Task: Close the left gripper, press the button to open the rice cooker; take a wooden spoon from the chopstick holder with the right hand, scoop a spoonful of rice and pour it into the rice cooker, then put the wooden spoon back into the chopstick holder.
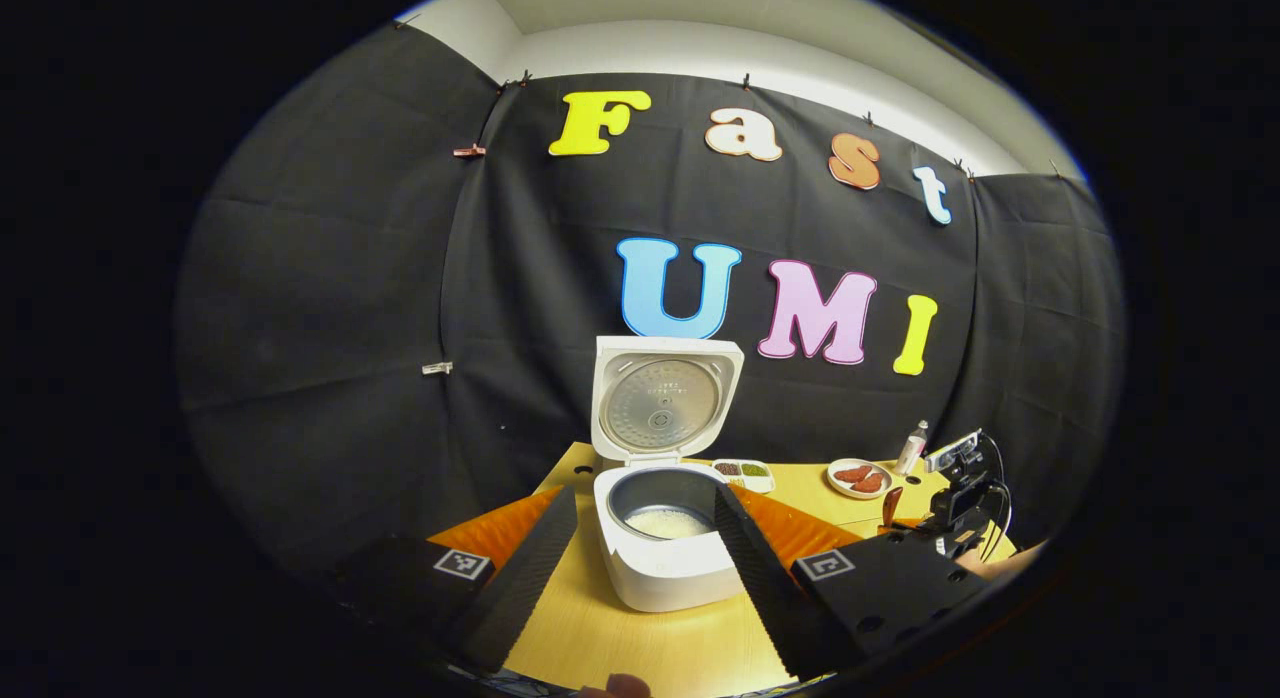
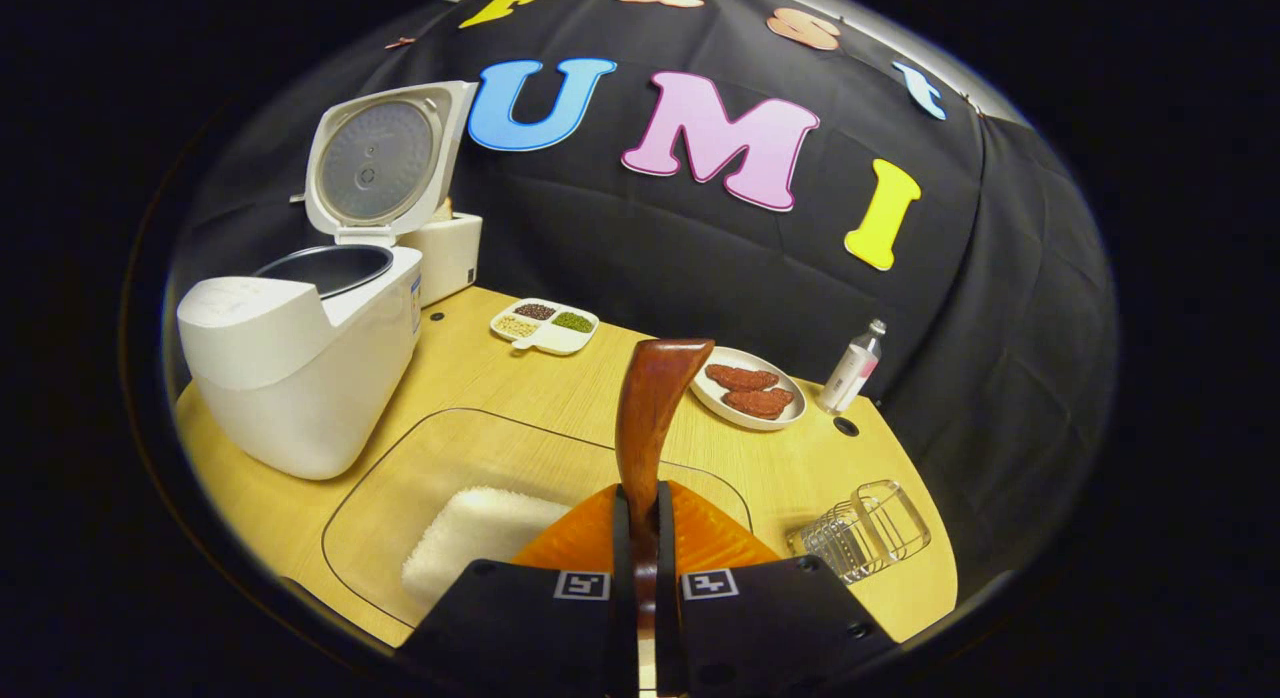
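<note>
One wooden spoon stands upright, clamped between the right gripper fingers above a clear tray of rice. One rice cooker sits lid-up on the bench, rice in its pot. The left gripper is spread wide, empty. One wire chopstick holder, one three-part dish, one plate, one bottle.
</note>
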A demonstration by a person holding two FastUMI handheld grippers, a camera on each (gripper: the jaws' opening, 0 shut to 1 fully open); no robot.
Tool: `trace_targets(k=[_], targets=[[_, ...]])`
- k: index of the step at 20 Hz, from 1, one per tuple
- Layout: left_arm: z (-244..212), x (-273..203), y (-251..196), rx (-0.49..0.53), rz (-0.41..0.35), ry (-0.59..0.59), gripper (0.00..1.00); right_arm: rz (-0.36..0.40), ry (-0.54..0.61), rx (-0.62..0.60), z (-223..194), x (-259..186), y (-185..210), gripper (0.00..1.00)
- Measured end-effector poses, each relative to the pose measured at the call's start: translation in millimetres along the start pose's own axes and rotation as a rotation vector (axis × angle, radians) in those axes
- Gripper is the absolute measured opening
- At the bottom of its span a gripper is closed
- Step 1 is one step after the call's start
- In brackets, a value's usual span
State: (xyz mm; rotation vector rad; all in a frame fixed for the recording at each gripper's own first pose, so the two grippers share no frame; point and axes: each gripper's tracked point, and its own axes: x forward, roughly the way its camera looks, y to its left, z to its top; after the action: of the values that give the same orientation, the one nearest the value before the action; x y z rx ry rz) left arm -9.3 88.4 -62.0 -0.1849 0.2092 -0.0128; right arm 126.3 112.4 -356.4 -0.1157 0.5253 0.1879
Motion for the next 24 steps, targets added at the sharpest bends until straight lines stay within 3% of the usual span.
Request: trace_targets(k=[8, 15, 18, 24], targets=[[-5, -26, 14, -0.022, 0.042, -0.003, 0.95, 0.049, 0.086, 0.559, -10, 5, 18, 0.11], [-11, -49, 18, -0.040, 0.075, 0.003, 0.95, 0.090, 0.062, 1.059, -12, -4, -13, 0.11], [-9, -52, 15, -0.042, 0.076, -0.002, 0.95, 0.080, 0.030, 1.146, -11, -14, -32, 0.11], [-6, -52, 7, -0.049, 0.054, -0.015, 0.95, 0.092, -0.006, 1.178, 6, -29, -48, 0.11]])
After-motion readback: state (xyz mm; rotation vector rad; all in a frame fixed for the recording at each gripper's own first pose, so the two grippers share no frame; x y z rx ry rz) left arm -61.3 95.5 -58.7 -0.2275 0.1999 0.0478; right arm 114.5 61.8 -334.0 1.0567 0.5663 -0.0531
